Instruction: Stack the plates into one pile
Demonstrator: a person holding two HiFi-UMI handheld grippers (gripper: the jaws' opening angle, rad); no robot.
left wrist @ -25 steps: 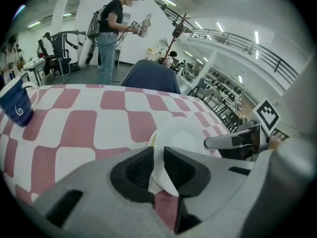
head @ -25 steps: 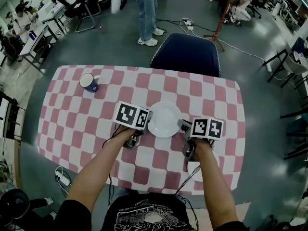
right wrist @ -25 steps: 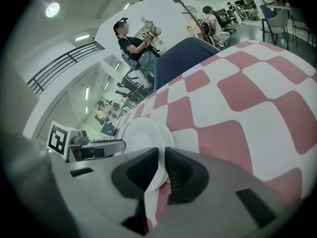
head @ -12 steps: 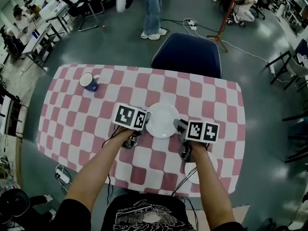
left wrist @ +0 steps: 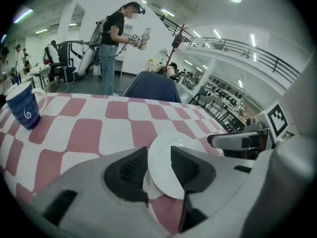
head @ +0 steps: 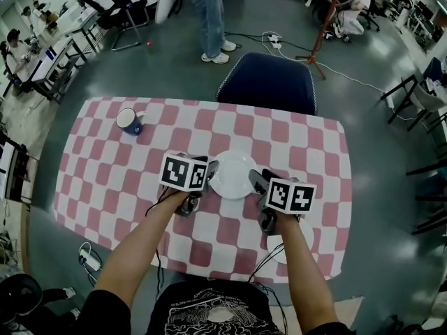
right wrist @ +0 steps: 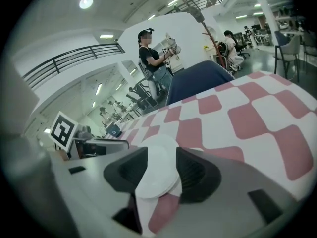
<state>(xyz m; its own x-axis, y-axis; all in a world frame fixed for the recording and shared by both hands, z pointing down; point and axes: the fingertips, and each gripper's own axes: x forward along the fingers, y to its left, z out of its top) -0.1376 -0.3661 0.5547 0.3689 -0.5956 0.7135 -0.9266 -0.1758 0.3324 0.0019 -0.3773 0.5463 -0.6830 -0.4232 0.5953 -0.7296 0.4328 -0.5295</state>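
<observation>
Two stacked white plates (head: 234, 174) lie between left tongs (head: 211, 168) and right tongs (head: 255, 180), rim inside each; both tongs have just spread open.

The plates (head: 236, 175) lie near the middle of the table (head: 105, 166). From them, the mug (head: 130, 120) stands well apart at ten o'clock, toward the table's far left corner. The chair (head: 269, 82) stands behind the table's far edge at about one o'clock, and a person (head: 209, 12) stands beyond it at twelve. The left gripper (head: 209, 169) sits at nine o'clock and the right gripper (head: 257, 180) at about four. Each gripper's jaws, just opened wider, stand either side of the plates' rim.
</observation>
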